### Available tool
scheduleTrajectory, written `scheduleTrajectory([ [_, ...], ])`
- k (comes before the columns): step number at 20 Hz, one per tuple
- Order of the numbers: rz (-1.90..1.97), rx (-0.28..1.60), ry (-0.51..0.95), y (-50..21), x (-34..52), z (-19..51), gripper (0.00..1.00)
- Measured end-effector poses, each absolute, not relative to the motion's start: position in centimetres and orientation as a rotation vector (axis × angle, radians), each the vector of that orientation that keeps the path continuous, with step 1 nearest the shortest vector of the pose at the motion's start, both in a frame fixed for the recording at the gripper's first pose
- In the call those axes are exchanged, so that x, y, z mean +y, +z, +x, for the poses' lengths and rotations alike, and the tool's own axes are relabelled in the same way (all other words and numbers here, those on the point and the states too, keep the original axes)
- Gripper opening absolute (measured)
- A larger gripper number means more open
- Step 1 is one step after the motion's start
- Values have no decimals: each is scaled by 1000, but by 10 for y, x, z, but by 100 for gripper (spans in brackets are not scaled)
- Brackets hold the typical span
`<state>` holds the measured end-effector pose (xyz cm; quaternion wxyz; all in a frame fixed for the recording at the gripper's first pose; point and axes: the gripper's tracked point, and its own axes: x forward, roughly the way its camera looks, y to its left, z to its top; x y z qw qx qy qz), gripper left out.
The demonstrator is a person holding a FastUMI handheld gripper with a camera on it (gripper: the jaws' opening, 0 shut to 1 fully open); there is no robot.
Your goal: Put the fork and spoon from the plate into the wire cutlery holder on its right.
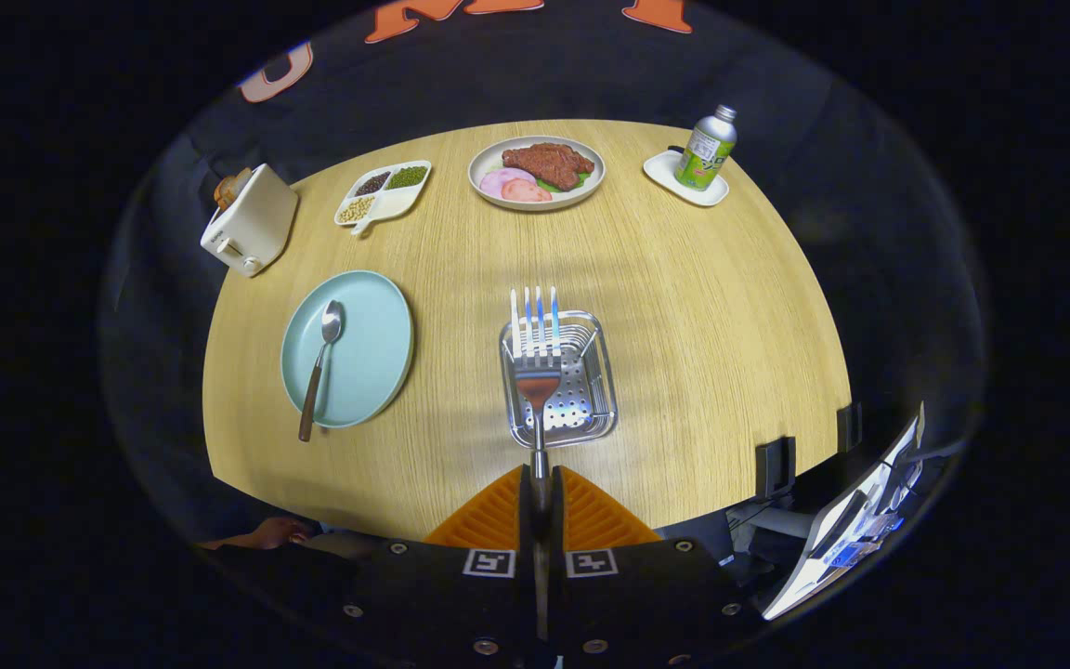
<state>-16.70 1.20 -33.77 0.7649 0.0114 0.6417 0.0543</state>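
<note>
We've got the gripper (541, 488) clamped on the fork (537, 358), tines pointing straight ahead over the holder (561, 381), handle running back between the fingers.

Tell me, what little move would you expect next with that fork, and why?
Probably lower the fork into the wire cutlery holder and then open the fingers. The gripper is shut on the fork's handle, and the tines hang over the holder. The spoon lies on the blue plate, left for afterwards.
</note>
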Motion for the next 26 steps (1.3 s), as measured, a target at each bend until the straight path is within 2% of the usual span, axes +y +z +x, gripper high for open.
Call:
scheduleTrajectory([
  [14, -74, 1519, 181, -382, -11, -172, 6],
  [22, -36, 1465, 152, -362, -21, -153, 16],
  [26, -28, 1389, 115, -344, -26, -134, 26],
])
